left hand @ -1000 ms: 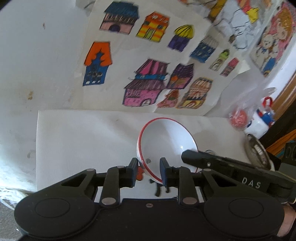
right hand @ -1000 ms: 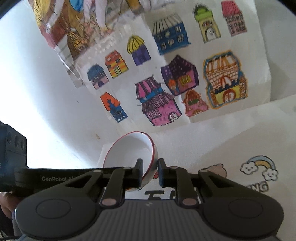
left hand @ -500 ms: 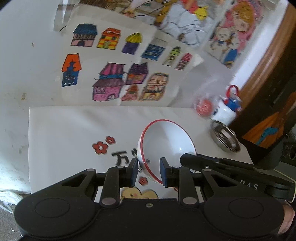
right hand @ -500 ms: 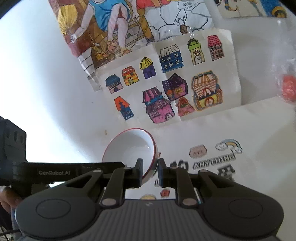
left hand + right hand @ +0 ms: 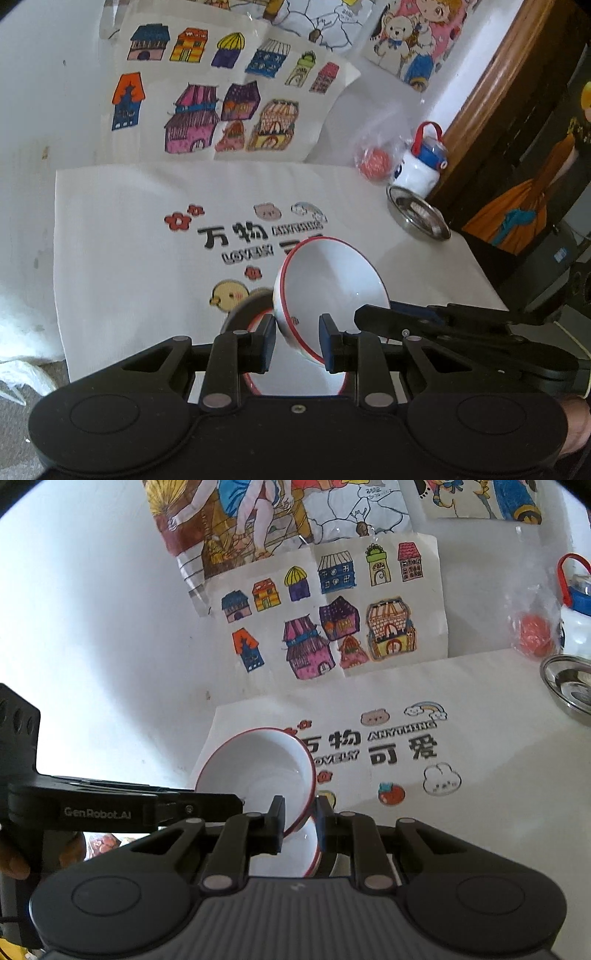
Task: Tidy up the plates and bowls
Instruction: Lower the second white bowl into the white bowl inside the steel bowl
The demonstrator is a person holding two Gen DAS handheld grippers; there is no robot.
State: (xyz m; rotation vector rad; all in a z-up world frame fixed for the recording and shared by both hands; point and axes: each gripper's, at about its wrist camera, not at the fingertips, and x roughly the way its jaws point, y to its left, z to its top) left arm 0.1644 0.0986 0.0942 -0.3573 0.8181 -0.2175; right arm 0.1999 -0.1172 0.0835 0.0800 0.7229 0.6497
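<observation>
White bowl [image 5: 328,284] with red rim is tilted steeply, almost on edge, opening facing away from the left camera and slightly up. It sits above a second red-rimmed bowl [image 5: 295,380] that lies upright on the mat [image 5: 122,258], near its front edge.

Left gripper [image 5: 297,343]: narrow gap, pads on either side of the tilted bowl's near rim, clamped on it. Right gripper [image 5: 299,821]: also narrow, pinching the opposite side of the same rim; in the right view the opening faces left and up. So both claws hold one bowl, arms crossing close to each other.

Mat centre and left are bare apart from printed cartoons. A steel dish [image 5: 417,218], a bagged red ball [image 5: 373,162] and a white-blue bottle [image 5: 421,166] crowd the far right corner. Drawings [image 5: 325,613] cover the back wall.
</observation>
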